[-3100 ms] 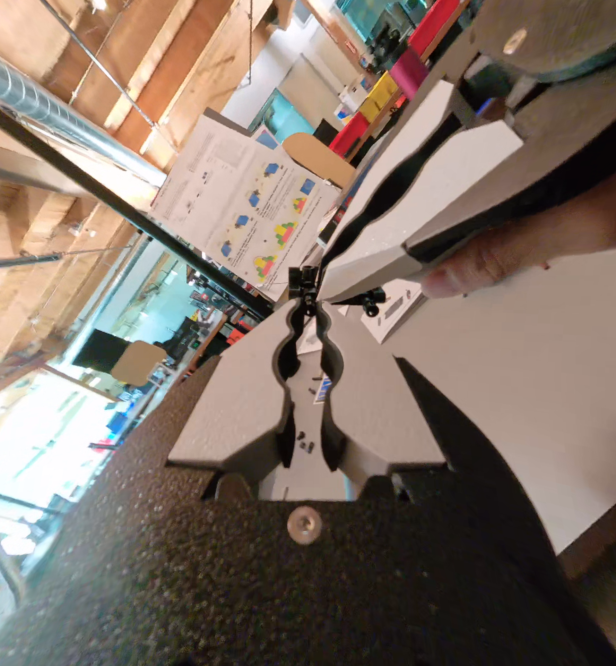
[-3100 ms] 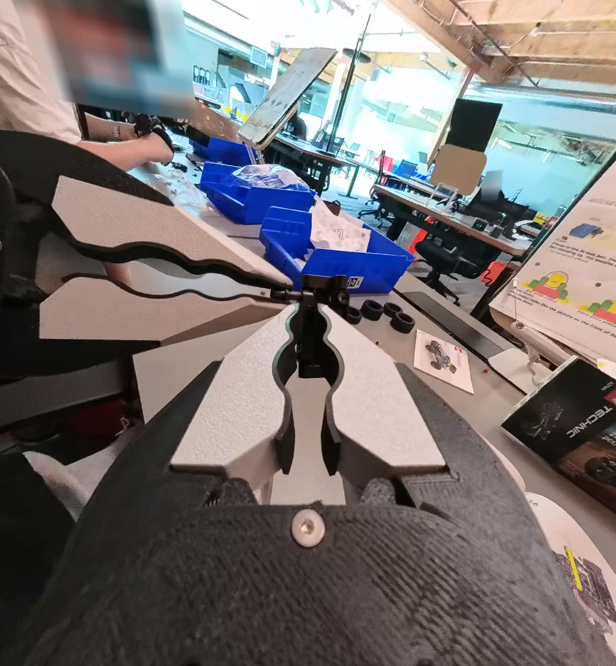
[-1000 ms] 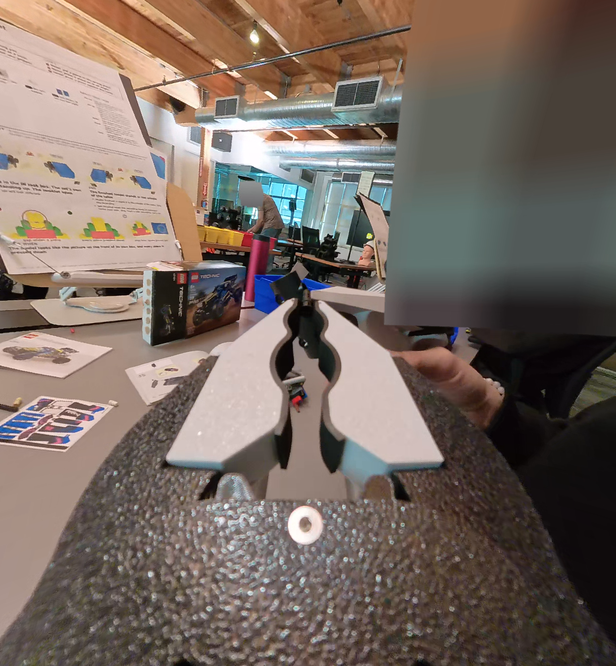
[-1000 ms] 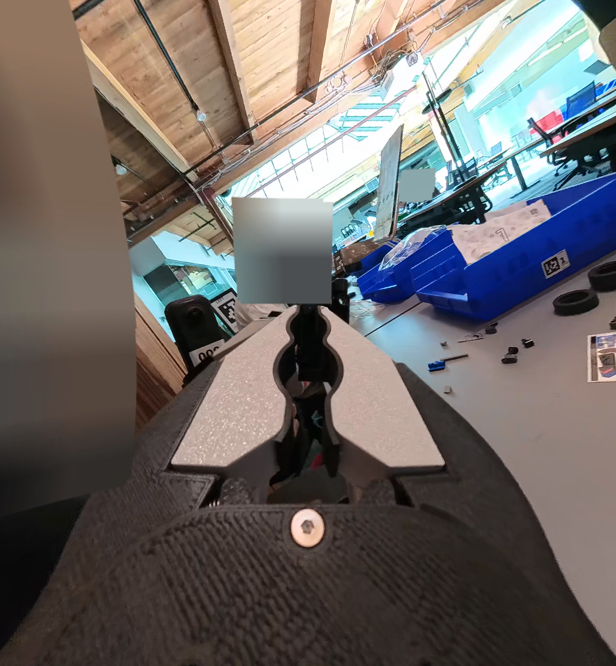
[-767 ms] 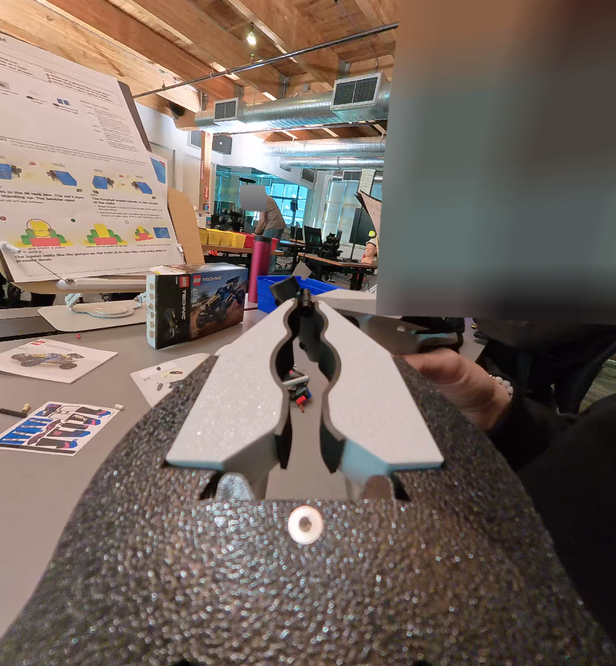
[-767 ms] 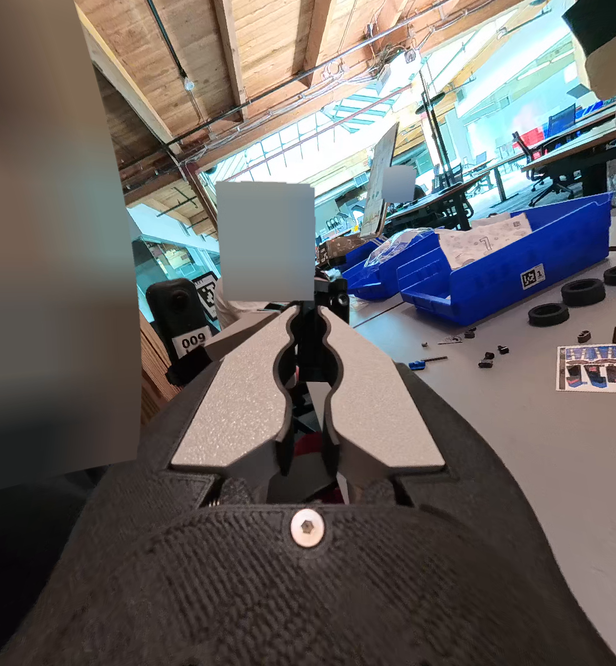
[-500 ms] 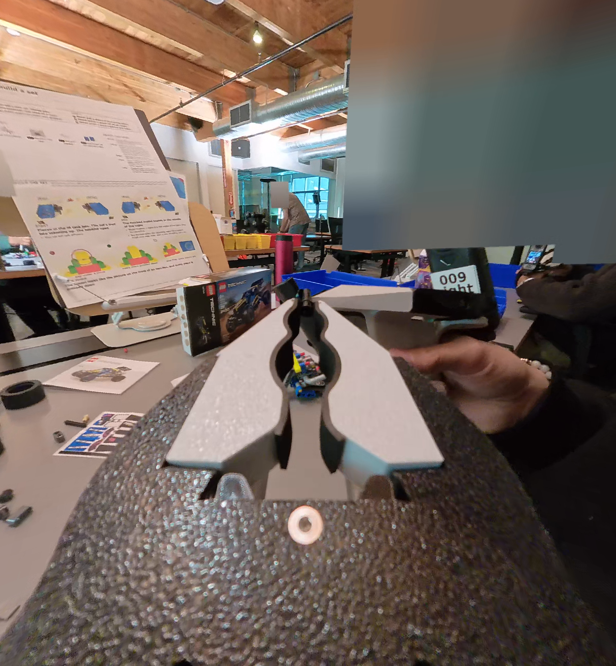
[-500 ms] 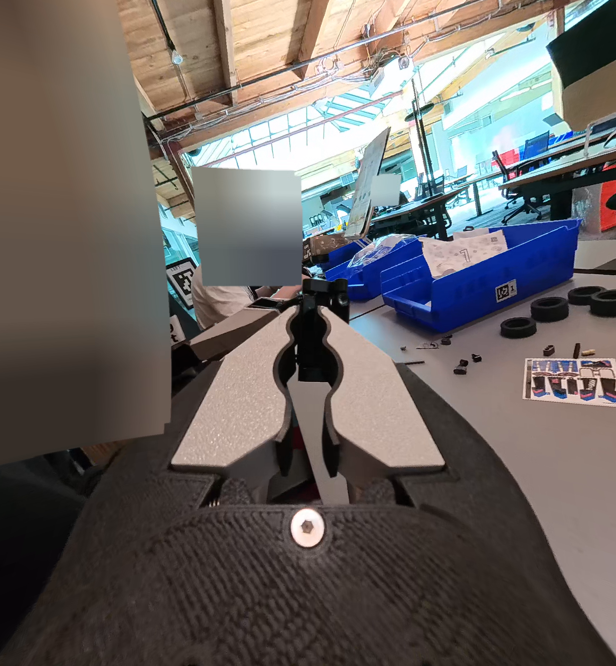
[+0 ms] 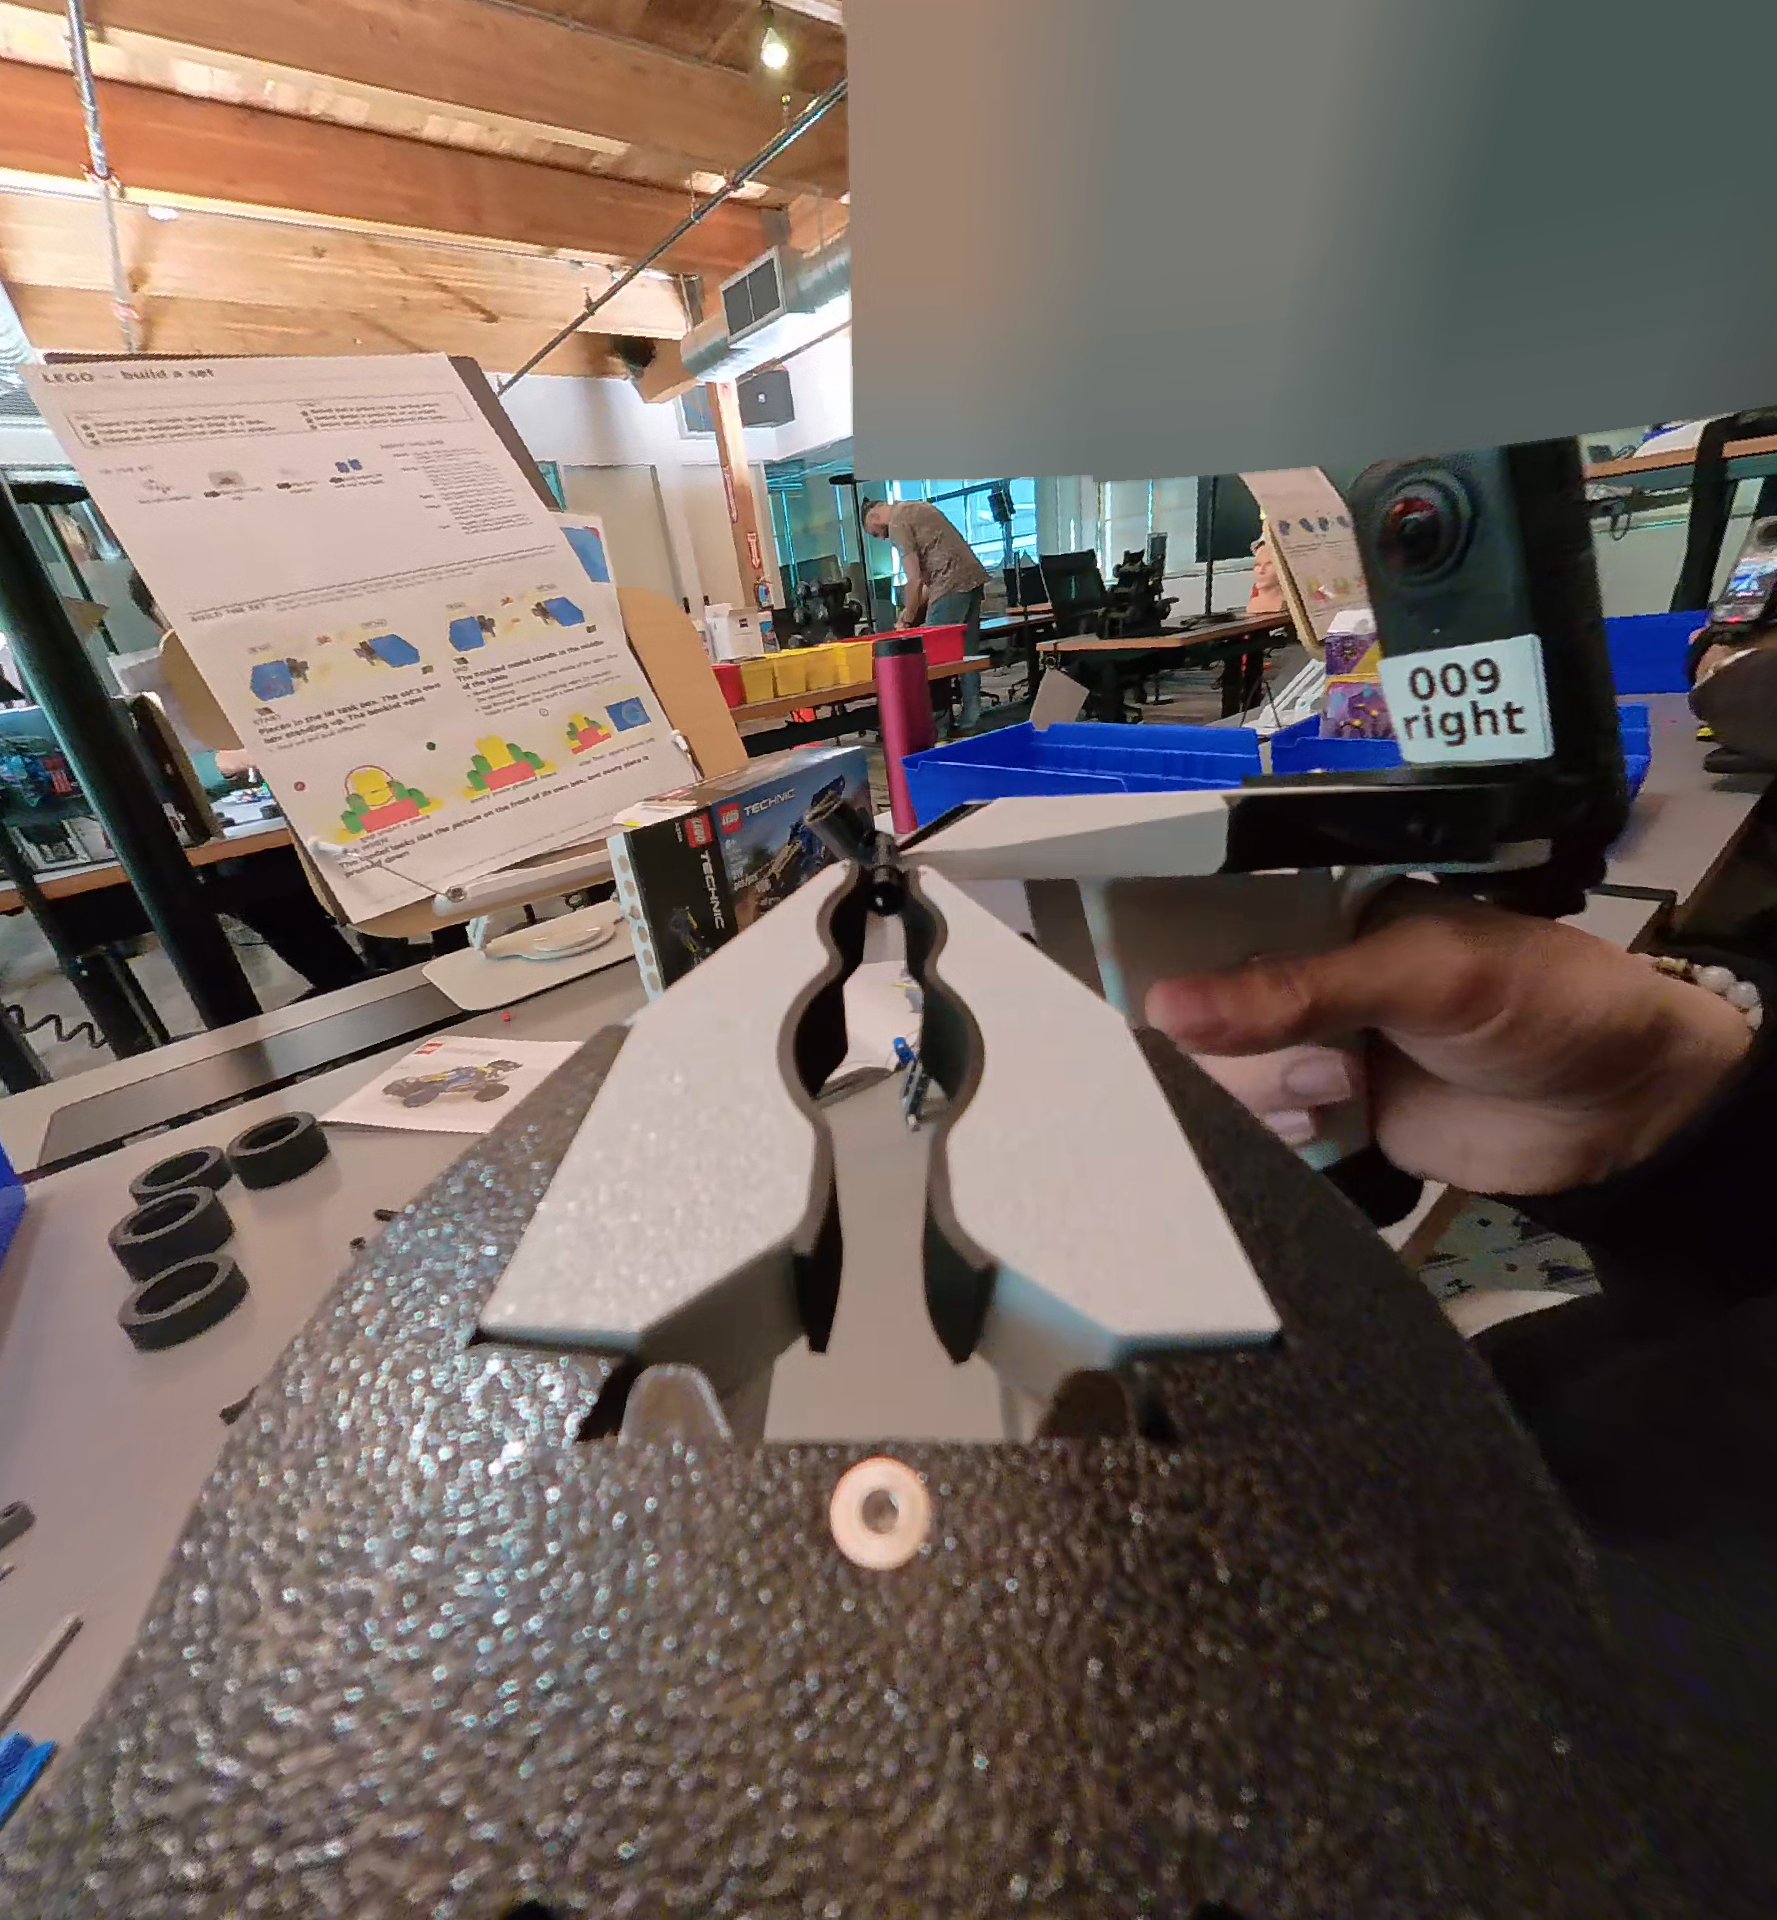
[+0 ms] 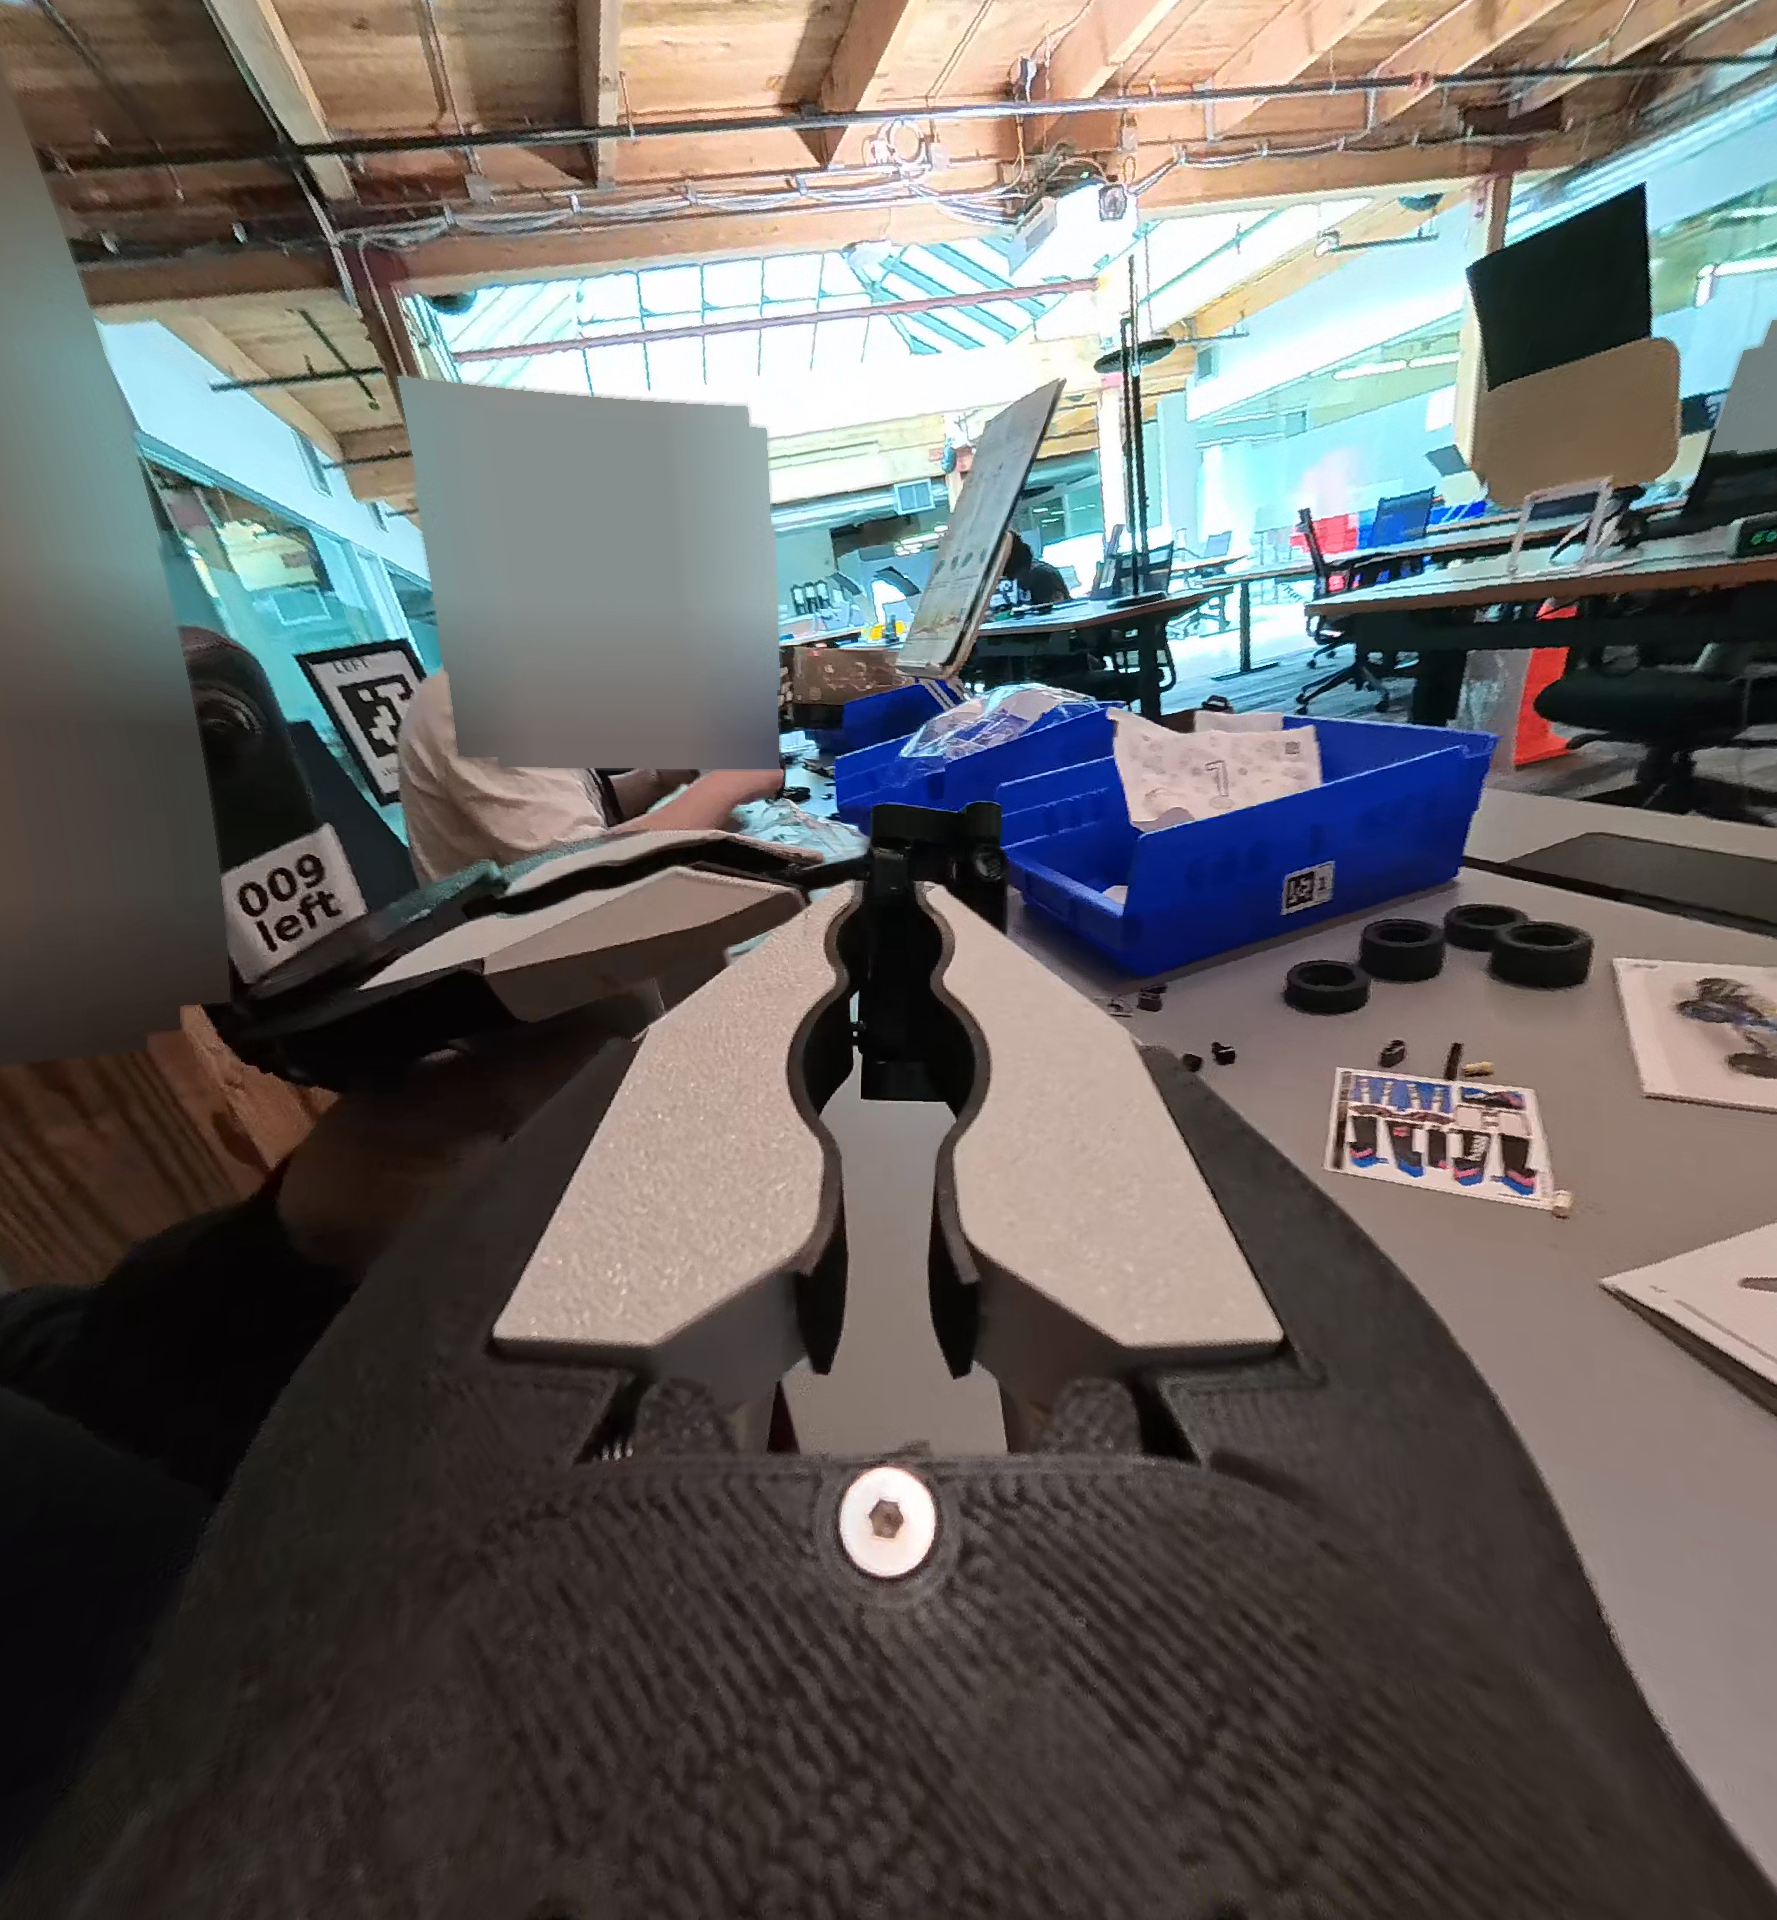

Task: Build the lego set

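Since the frames of a second ago, both views have swung round: in the left wrist view the tyres (image 9: 177,1236) now lie at the lower left of the frame and the toy-set box (image 9: 749,852) stands just left of centre, while the other gripper's camera body and label have come into sight at the upper right. In the right wrist view the ceiling has given way to the grey table (image 10: 1383,1455), with the blue bin (image 10: 1279,862) right of centre and the sticker sheet (image 10: 1435,1138) at the middle right. The left gripper (image 9: 879,883) points forward at frame centre, its fingers closed on a small black part (image 9: 868,862). The right gripper (image 10: 889,904) comes in level from the right in the left view, held by a hand (image 9: 1466,1049) round its grip, and its tips meet the same spot. In its own view the right gripper's fingers are clamped on the black part (image 10: 910,997), whose cross-piece sticks out above the tips at frame centre, with the left gripper reaching it from the middle left. The part is held in the air above the table, between the two grippers.
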Tool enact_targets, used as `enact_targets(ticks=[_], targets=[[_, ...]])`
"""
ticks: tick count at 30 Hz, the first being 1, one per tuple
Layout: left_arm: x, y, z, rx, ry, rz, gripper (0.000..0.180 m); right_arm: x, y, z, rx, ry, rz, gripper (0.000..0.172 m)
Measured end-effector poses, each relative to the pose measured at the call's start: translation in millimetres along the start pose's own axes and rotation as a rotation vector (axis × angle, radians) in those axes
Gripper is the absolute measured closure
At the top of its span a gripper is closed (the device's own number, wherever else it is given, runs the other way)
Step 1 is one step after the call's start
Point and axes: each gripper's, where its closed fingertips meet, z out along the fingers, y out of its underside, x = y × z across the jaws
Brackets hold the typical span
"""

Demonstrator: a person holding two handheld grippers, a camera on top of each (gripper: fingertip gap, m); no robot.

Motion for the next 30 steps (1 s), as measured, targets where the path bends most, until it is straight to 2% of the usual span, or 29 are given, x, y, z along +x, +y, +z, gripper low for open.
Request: enact_targets(ticks=[18, 22, 26, 30], targets=[[-3.1, 4.4, 0.6, -0.066, -0.087, 0.211, 0.177, 3.7, 3.1, 1.1, -0.067, 0.138, -0.370, 0.168], [-2.6, 3.9, 0.7, -0.062, -0.084, 0.204, 0.177, 3.6, 2.9, 0.9, -0.077, 0.153, -0.413, 0.168], [-2.2, 3.4, 0.8, -0.030, -0.048, 0.078, 0.177, 3.2, 1.6, 0.3, -0.064, 0.143, -0.378, 0.168], [-1.0, -0.5, -0.6, 0.065, 0.076, -0.266, 0.176, -0.9, -3.2, -0.9, -0.019, 0.094, -0.291, 0.168]])
